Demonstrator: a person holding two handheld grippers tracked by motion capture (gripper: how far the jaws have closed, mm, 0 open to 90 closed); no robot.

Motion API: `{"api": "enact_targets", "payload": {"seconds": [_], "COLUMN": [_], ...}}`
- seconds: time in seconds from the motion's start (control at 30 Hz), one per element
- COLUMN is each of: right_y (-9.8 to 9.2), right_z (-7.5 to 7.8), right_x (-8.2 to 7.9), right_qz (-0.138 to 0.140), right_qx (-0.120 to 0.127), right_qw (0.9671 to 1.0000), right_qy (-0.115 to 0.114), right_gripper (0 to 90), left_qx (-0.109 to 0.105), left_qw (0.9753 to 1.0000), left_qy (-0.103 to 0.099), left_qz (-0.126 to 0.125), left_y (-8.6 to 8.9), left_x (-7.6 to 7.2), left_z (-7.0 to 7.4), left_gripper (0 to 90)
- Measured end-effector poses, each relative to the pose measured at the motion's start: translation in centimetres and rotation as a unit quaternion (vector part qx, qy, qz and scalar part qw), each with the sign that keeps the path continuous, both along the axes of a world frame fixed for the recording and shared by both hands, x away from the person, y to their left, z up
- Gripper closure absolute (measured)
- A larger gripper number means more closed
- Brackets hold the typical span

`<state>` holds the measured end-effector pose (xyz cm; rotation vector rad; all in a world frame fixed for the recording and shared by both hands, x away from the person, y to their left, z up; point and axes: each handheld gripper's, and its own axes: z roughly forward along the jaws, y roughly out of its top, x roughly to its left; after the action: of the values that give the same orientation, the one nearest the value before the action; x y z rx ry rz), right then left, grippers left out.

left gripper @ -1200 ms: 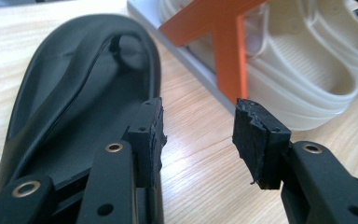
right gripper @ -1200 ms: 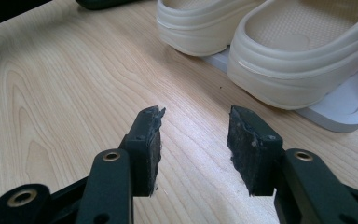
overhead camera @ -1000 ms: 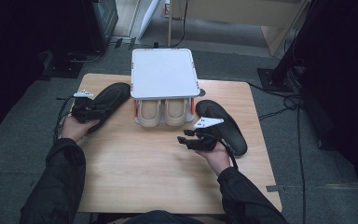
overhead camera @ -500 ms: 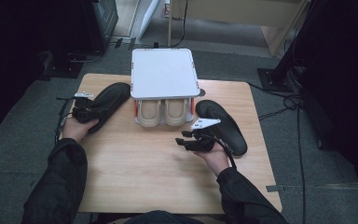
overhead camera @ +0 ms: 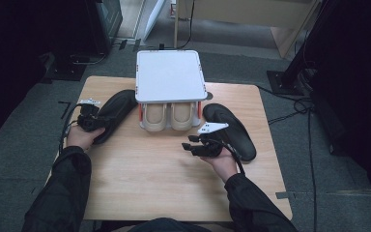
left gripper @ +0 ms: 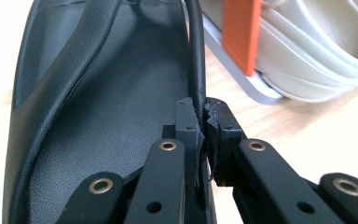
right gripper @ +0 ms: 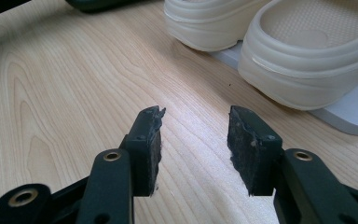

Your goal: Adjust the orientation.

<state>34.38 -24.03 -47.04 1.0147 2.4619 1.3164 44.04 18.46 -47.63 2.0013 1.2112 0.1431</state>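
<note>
Left gripper [left gripper: 204, 123], as I see it, pinches the black sandal's [overhead camera: 113, 112] rim at table left; right gripper [right gripper: 193, 149] gapes empty over the light wooden table [overhead camera: 164, 174]. Grey carpet [overhead camera: 24, 145] surrounds it.

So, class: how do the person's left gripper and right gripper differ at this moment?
The left gripper is shut on the rim of the left black sandal; the right gripper is open and holds nothing. The left sits over its sandal, the right over the bare wooden table, pointing at the cream sandals. Both have black jaws.
</note>
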Motion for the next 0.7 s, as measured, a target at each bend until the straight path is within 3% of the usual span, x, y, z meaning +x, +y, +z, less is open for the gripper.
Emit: {"api": "enact_targets", "payload": {"seconds": [0.2, 0.4, 0.53, 0.7], "right_y": [0.0, 0.0, 0.1, 0.1], "right_z": [0.1, 0.0, -0.1, -0.1], "right_x": [0.0, 0.0, 0.0, 0.0], "right_qz": [-0.001, -0.001, 0.001, 0.002], "right_qx": [0.002, 0.0, -0.001, -0.001], "right_qw": [1.0, 1.0, 1.0, 1.0], "right_qy": [0.0, 0.001, 0.001, 0.002], "right_gripper": [55.2, 55.4, 55.4, 55.3], "left_qx": [0.004, -0.008, -0.005, -0.006], "left_qw": [0.9998, 0.9993, 0.9994, 0.9997], "left_qy": [0.012, 0.017, 0.009, -0.005], "left_qz": [-0.016, -0.033, -0.033, -0.024], "left_y": [-1.4, -2.5, -2.4, -1.3], "left_x": [-0.8, -1.1, -1.1, -1.2], "left_z": [-0.3, -0.4, -0.2, 1.1], "left_gripper": [83.3, 80.8, 77.0, 67.8]}}
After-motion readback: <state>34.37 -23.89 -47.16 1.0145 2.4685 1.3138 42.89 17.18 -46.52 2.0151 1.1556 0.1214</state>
